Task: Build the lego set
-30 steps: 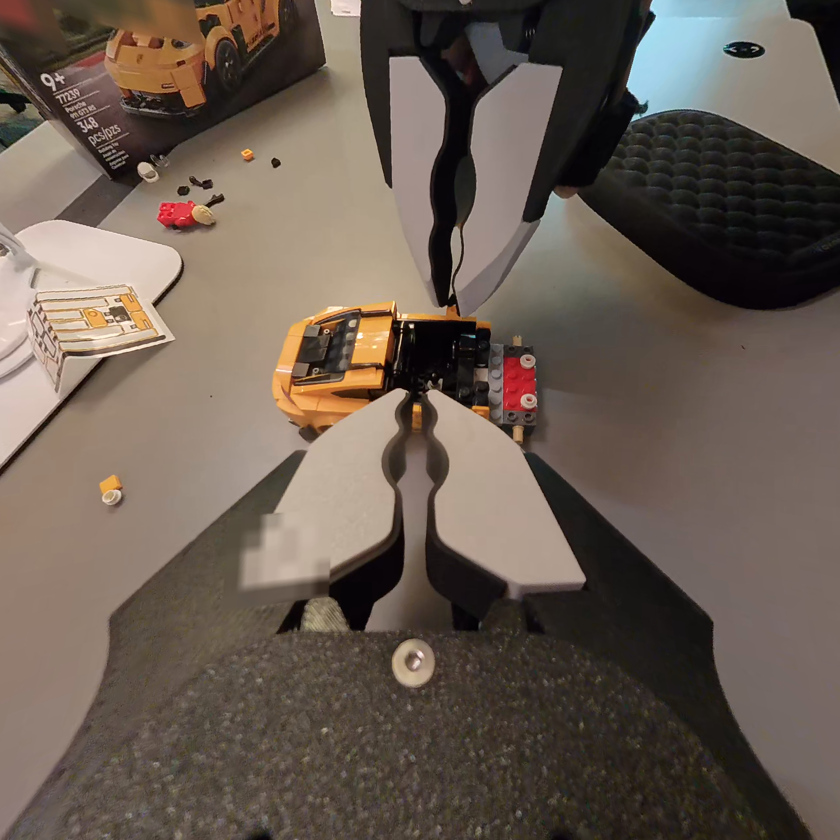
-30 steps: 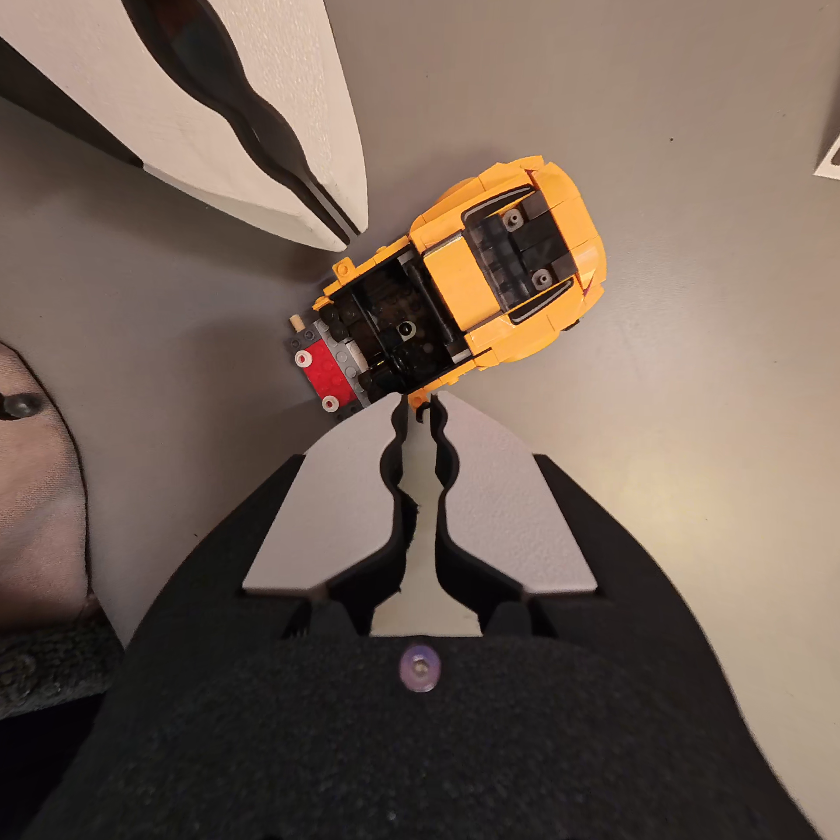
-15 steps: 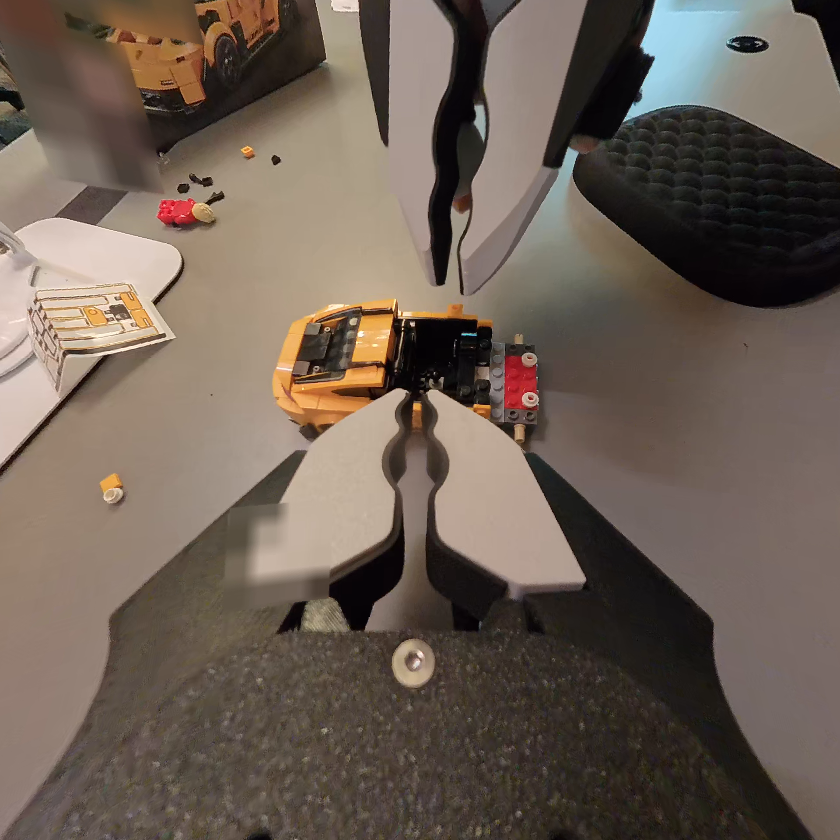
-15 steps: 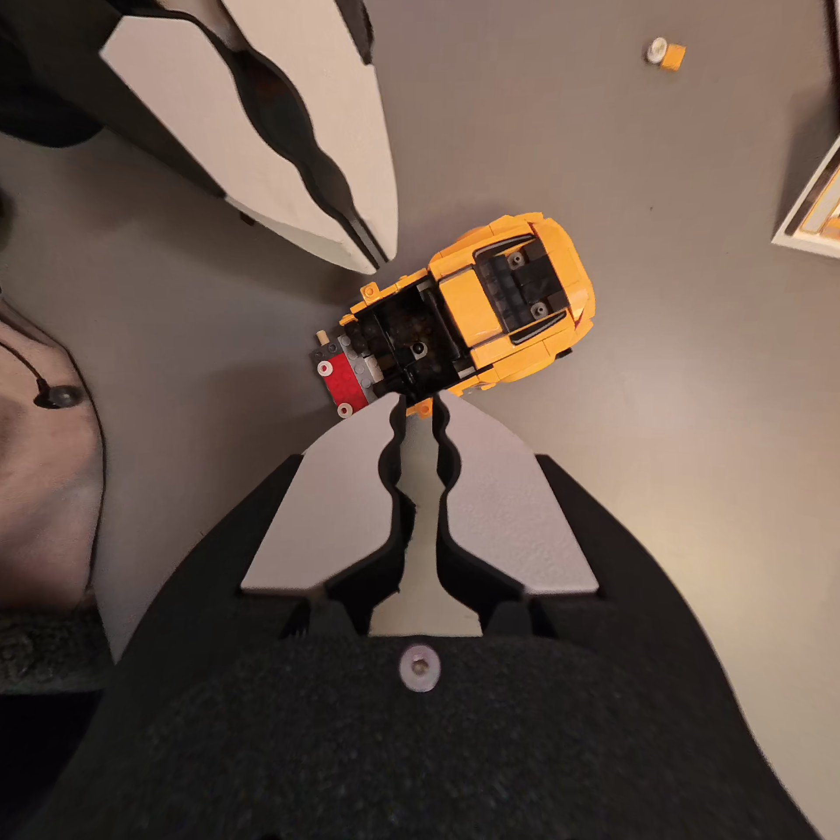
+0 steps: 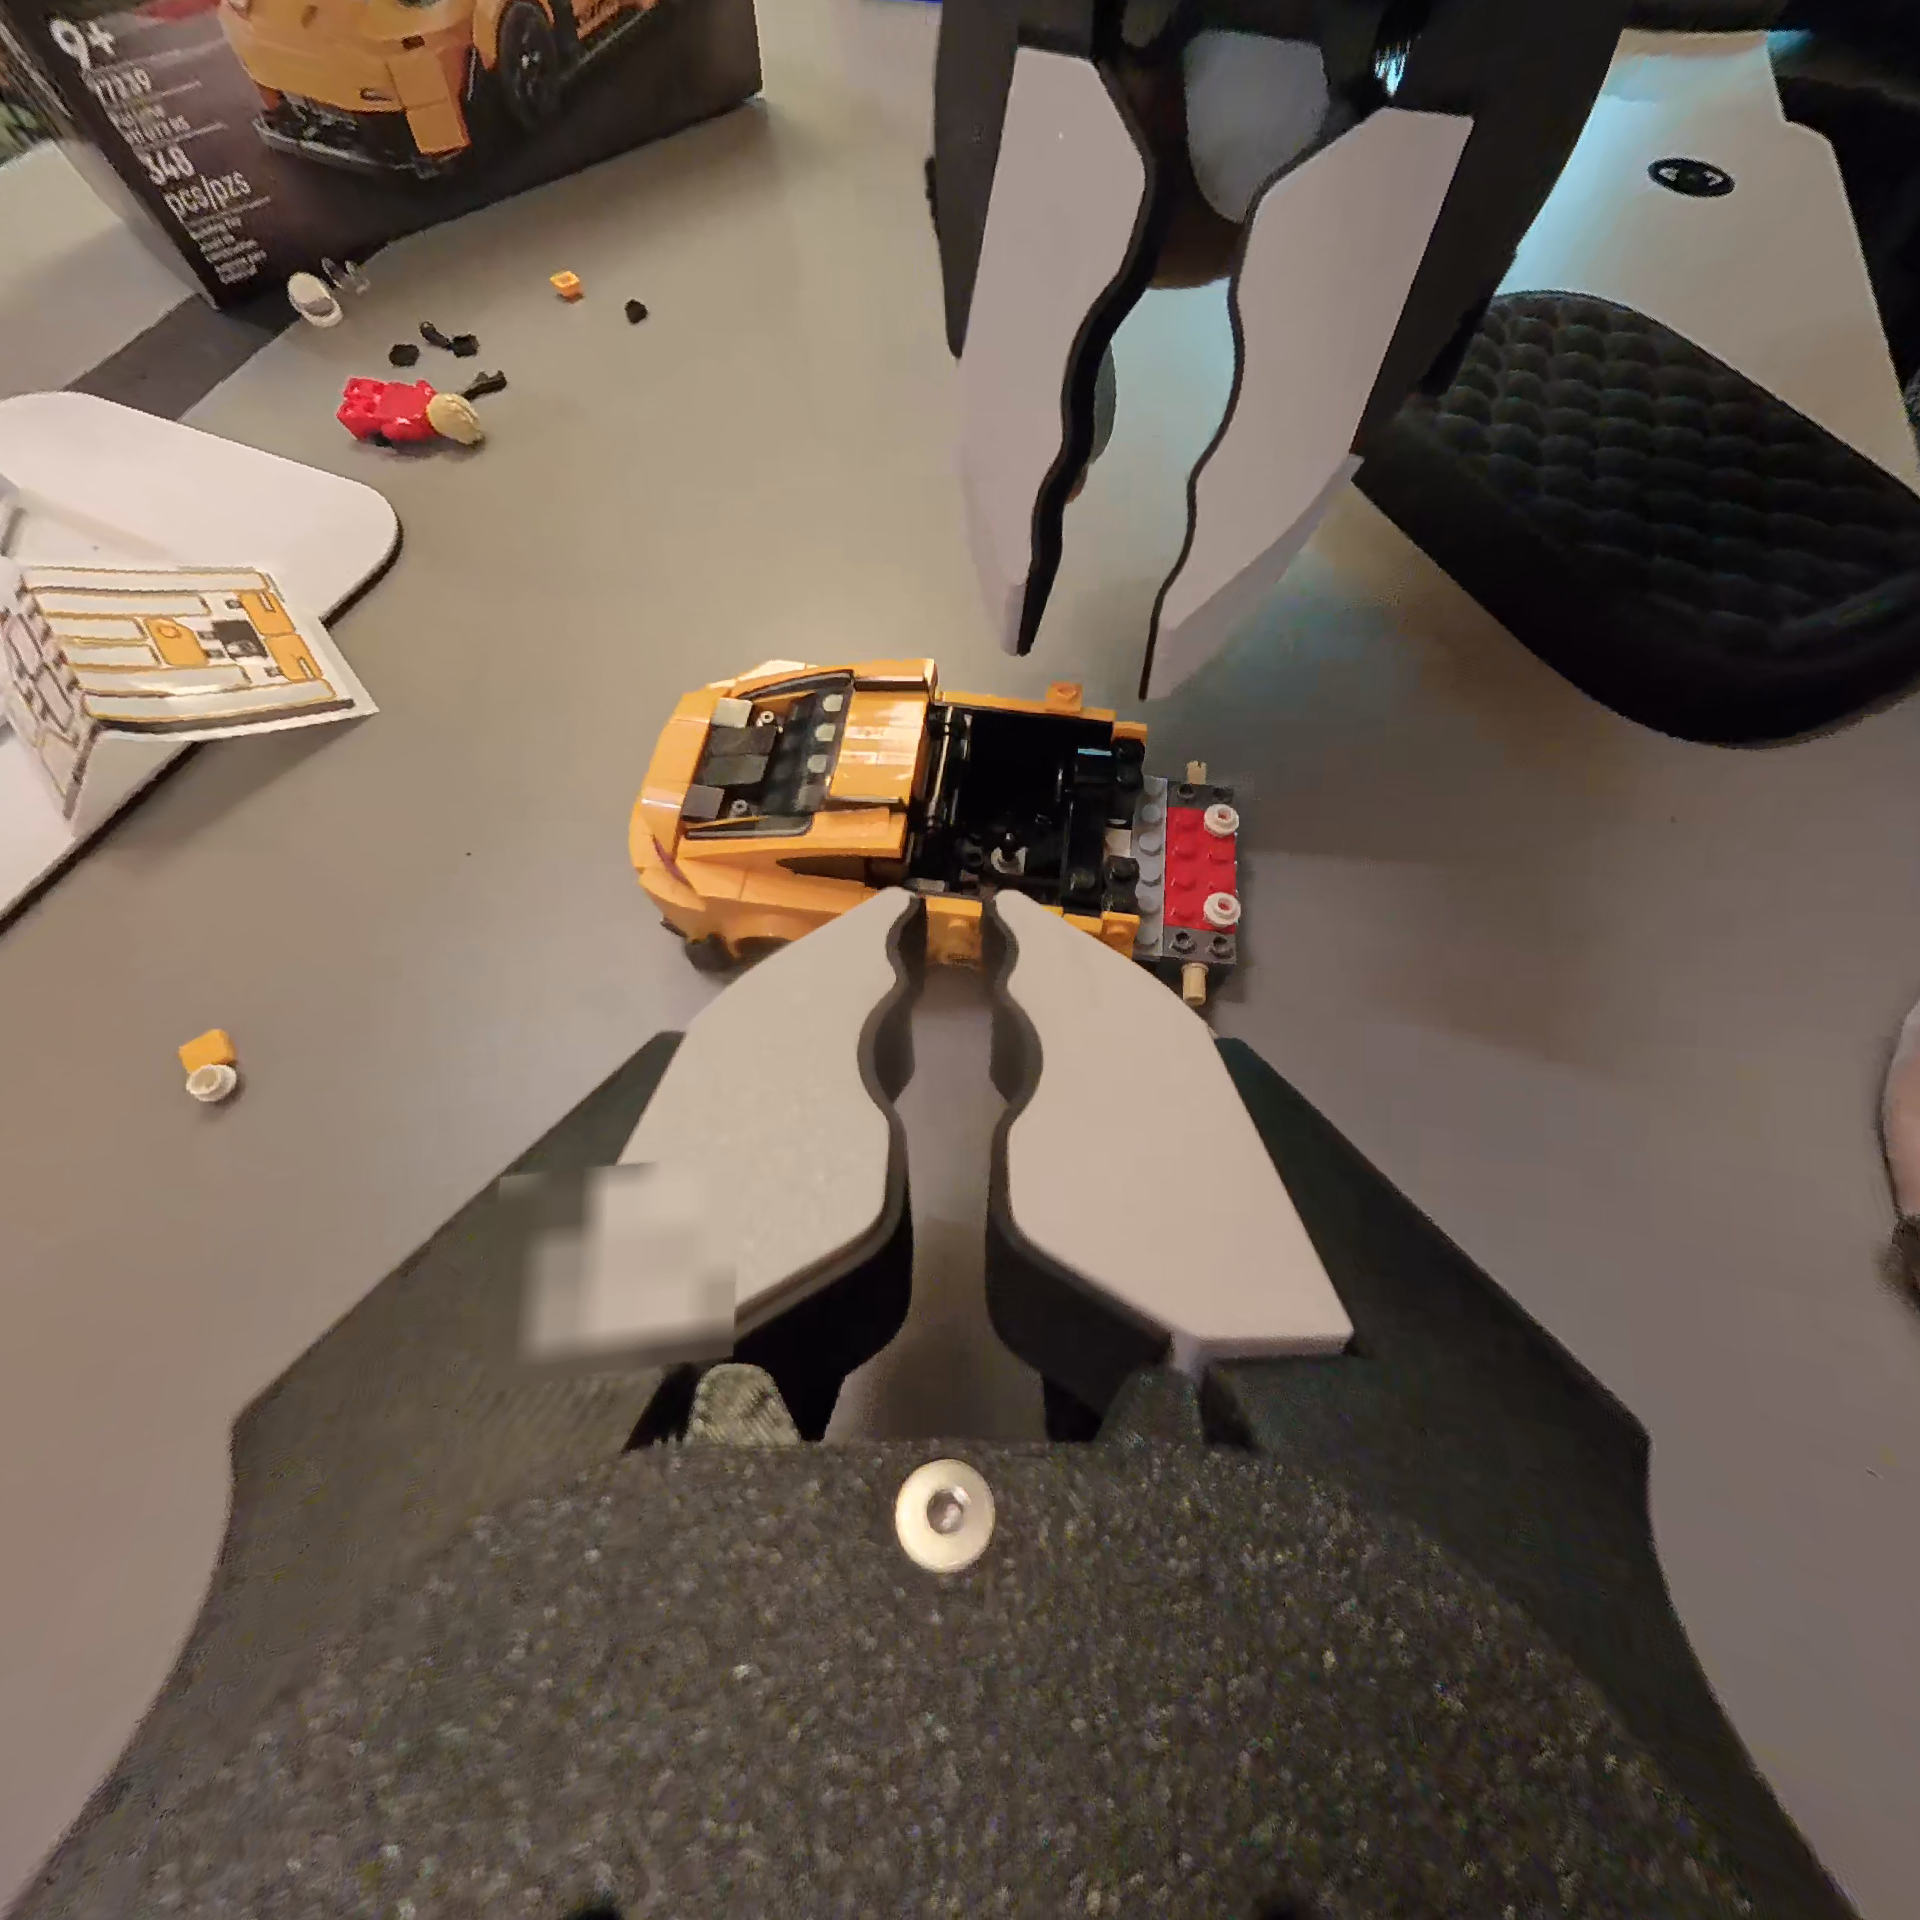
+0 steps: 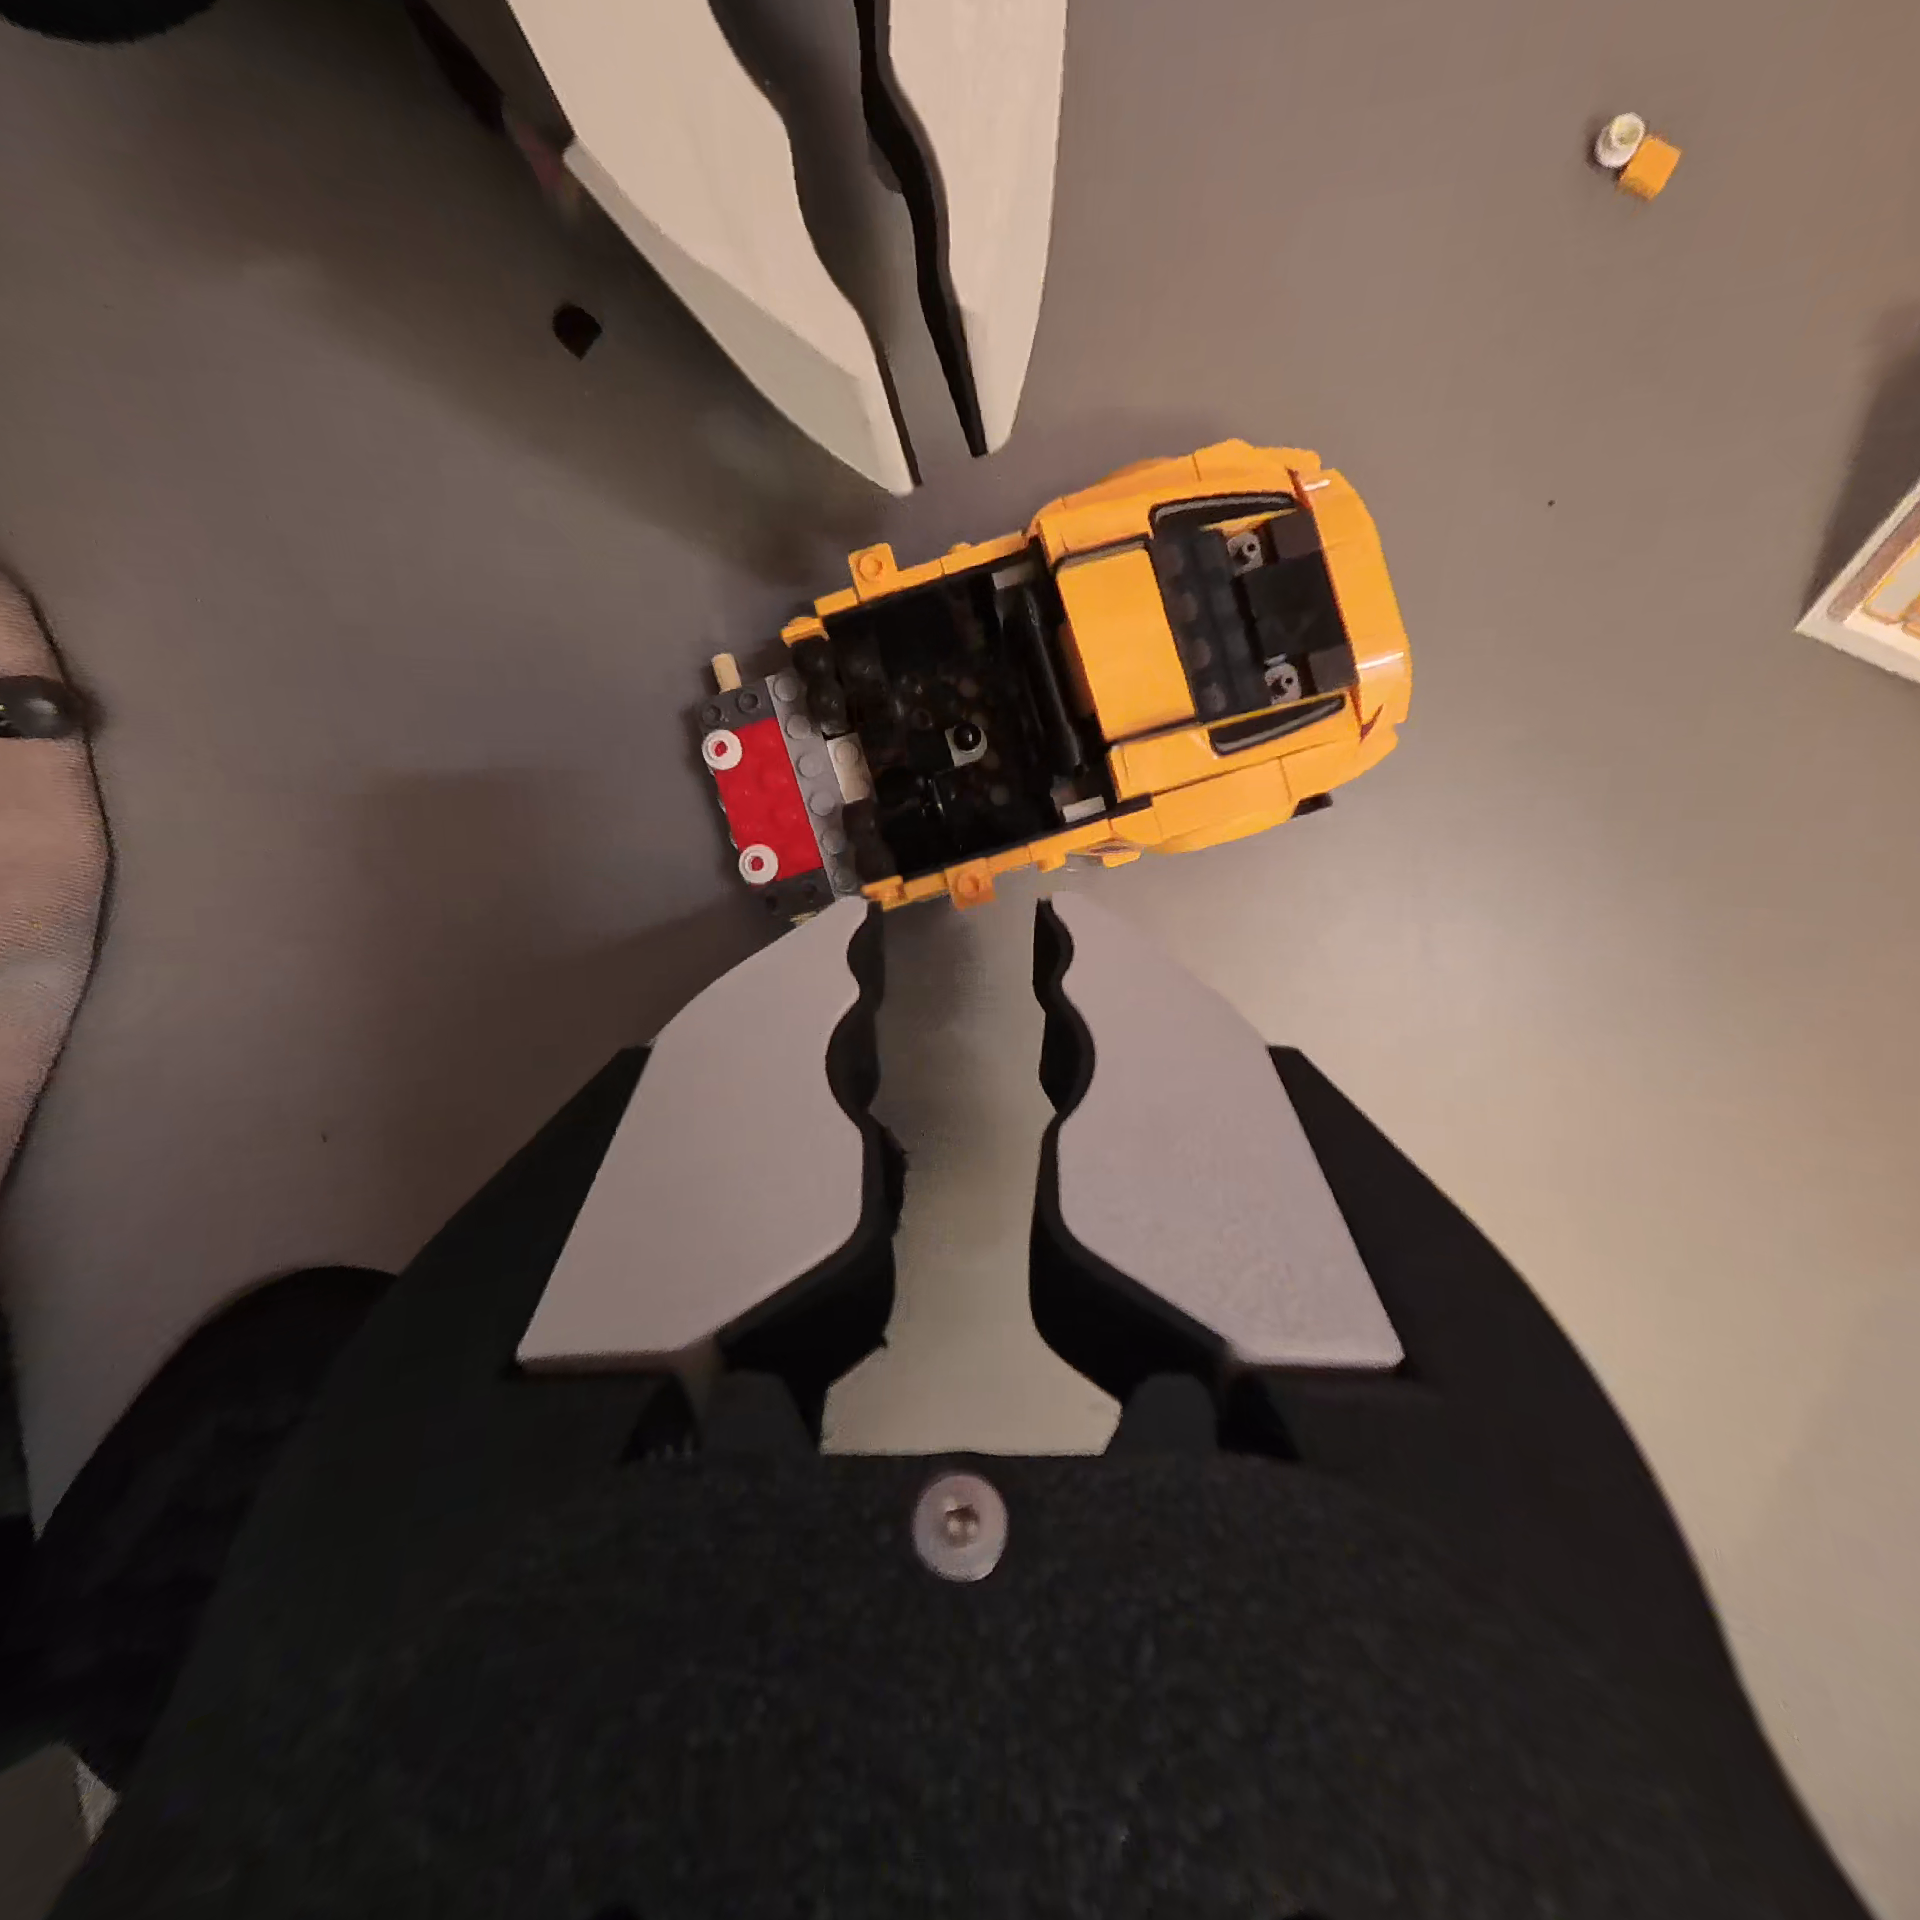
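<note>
An orange brick-built car [image 5: 810, 790] with an open black cabin and a red and grey rear plate lies on the grey table [image 5: 1507, 987]. My left gripper [image 5: 951, 909] is slightly open at the car's near side, and an orange side brick shows past the gap between its tips. In the right wrist view the left gripper [image 6: 940, 462] has bare tips clear of the car [image 6: 1143, 707]. My right gripper [image 6: 954, 914] is open and empty, its tips just short of an orange side stud [image 6: 971, 883]. In the left wrist view it [image 5: 1086, 665] hangs above the car's far side.
The toy's box [image 5: 416, 125] stands at the back left, with a red minifigure [image 5: 400, 410] and small loose pieces [image 5: 447, 348] before it. A sticker sheet [image 5: 177, 644] lies on a white board [image 5: 208, 488]. A black padded case [image 5: 1662, 499] is at the right. A small orange and white piece [image 5: 208, 1060] lies at the left. About 7 cm separates my left fingertips from my right. Both grippers' tips are roughly 25 cm from the red minifigure [image 5: 400, 410].
The right gripper lifted off the car's far side stud and its jaws opened wide. The left gripper's jaws parted a little. The car stayed put.
</note>
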The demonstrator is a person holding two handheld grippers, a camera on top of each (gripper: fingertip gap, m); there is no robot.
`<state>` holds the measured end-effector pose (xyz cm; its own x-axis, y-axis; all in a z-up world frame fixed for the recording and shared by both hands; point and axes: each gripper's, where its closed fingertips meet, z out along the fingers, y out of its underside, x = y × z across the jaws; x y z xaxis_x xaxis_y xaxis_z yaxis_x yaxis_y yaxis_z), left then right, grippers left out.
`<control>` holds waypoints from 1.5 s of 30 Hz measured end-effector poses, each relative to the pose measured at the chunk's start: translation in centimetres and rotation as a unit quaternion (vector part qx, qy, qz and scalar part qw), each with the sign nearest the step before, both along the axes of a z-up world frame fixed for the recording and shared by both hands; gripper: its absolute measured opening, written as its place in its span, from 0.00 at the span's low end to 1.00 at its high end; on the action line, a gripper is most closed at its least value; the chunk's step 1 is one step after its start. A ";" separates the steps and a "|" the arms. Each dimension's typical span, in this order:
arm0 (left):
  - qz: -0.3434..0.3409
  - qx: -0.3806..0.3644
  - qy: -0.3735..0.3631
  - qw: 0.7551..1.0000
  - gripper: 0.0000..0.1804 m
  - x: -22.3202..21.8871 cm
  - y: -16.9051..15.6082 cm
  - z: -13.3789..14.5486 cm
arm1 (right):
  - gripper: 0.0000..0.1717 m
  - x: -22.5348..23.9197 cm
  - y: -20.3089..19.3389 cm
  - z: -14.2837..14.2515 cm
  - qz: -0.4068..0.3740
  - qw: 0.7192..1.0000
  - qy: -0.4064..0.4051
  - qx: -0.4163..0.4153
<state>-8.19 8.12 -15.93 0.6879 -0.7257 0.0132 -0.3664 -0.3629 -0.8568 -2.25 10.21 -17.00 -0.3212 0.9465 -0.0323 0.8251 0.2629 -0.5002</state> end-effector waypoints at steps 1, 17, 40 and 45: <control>-0.001 -0.010 -0.004 1.000 0.05 0.0 -0.1 -0.2 | 0.16 0.1 0.1 -0.2 -0.009 1.000 0.008 -0.014; -0.018 -0.096 -0.065 0.993 0.06 1.2 -0.7 -1.4 | 0.13 -0.3 -0.6 0.4 -0.109 0.970 0.079 -0.201; -0.013 -0.159 0.038 0.986 0.10 -2.9 -2.5 -2.7 | 0.11 -4.4 -4.0 3.6 -0.011 0.992 0.096 -0.082; 0.031 -0.127 0.007 0.991 0.19 -3.6 -1.0 -1.6 | 0.28 -3.1 -2.1 4.3 -0.106 0.977 0.121 -0.143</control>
